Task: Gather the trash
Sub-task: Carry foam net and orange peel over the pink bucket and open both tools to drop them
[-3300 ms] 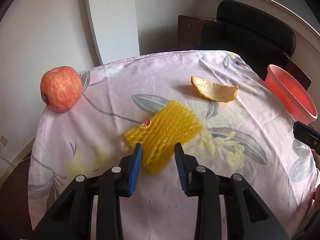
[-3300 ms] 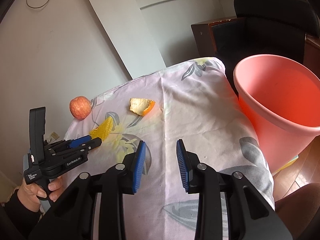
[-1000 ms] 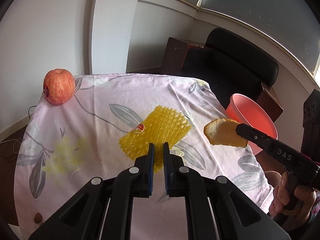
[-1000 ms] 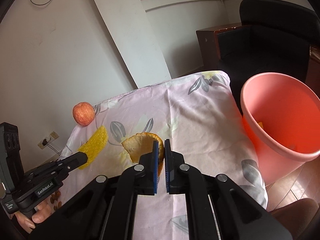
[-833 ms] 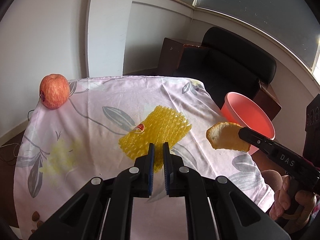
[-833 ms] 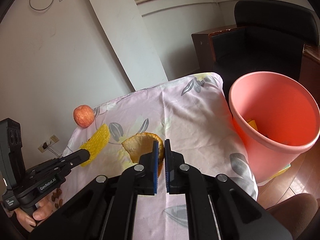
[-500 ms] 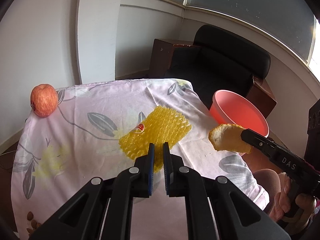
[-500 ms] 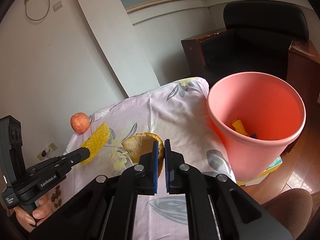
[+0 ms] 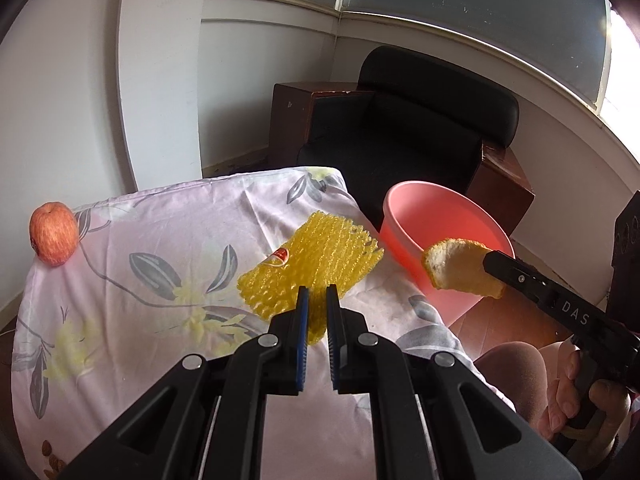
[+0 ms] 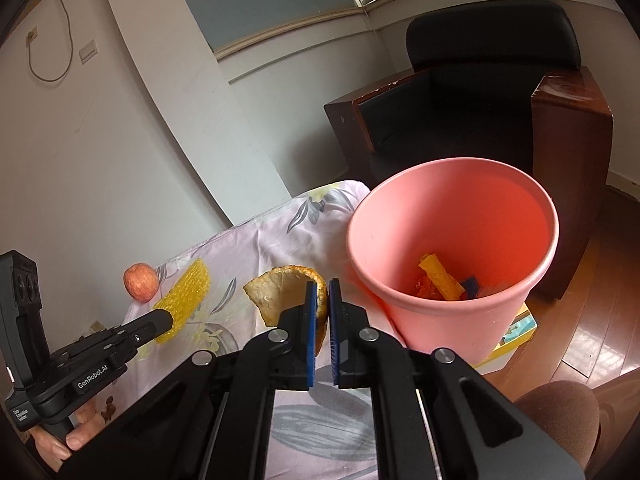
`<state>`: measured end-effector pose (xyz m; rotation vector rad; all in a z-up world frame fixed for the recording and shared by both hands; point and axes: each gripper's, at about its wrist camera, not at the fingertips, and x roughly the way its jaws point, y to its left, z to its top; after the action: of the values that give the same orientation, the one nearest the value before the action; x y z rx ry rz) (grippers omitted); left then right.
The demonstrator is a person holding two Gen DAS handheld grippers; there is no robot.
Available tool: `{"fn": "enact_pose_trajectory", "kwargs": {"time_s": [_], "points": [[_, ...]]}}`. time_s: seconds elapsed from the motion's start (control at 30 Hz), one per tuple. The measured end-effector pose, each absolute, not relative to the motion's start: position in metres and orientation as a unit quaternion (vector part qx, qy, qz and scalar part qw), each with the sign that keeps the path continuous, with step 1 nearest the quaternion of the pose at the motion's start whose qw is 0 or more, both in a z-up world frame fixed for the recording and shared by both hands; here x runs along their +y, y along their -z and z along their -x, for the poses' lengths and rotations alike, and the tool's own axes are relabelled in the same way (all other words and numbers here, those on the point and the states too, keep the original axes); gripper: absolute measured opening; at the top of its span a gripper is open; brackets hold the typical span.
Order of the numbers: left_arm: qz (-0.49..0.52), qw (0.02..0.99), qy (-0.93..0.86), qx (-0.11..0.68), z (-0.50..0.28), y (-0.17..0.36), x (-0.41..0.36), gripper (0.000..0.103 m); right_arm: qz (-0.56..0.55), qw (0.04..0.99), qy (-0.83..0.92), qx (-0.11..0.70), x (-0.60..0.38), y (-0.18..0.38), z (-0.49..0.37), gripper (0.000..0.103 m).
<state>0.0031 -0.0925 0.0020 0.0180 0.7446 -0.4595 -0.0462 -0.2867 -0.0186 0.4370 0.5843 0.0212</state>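
Observation:
My left gripper [image 9: 315, 300] is shut on a yellow foam fruit net [image 9: 316, 264] and holds it above the table; the net also shows in the right wrist view [image 10: 185, 292]. My right gripper [image 10: 322, 300] is shut on a piece of orange peel [image 10: 280, 292] and holds it in the air just left of the pink bin [image 10: 452, 264]. The peel [image 9: 460, 268] and the bin [image 9: 440, 220] also show in the left wrist view. The bin holds several bits of trash.
A red apple [image 9: 53, 238] sits at the far left corner of the table with the pink flowered cloth [image 9: 140, 280]. A black armchair [image 9: 412, 128] with dark wooden sides stands behind the bin. Small brown bits lie on the floor at the left.
Both grippers, open 3.3 s ago, have shut on the net and the peel and lifted them. Over the last second both have moved right toward the bin.

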Motion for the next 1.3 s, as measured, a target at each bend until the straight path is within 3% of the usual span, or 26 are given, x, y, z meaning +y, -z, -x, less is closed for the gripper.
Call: {"fn": "enact_pose_trajectory", "kwargs": {"time_s": [0.73,1.3], "points": [[-0.035,0.898,0.286,0.334,-0.030,-0.019,-0.184,0.008,-0.249,0.937,0.064,0.238,-0.366,0.010,0.039,0.006],[-0.067,0.877,0.325,0.348,-0.060,0.008,-0.271,0.008,-0.248,0.928,0.131,0.245,-0.407,0.031,0.029,0.006]]}}
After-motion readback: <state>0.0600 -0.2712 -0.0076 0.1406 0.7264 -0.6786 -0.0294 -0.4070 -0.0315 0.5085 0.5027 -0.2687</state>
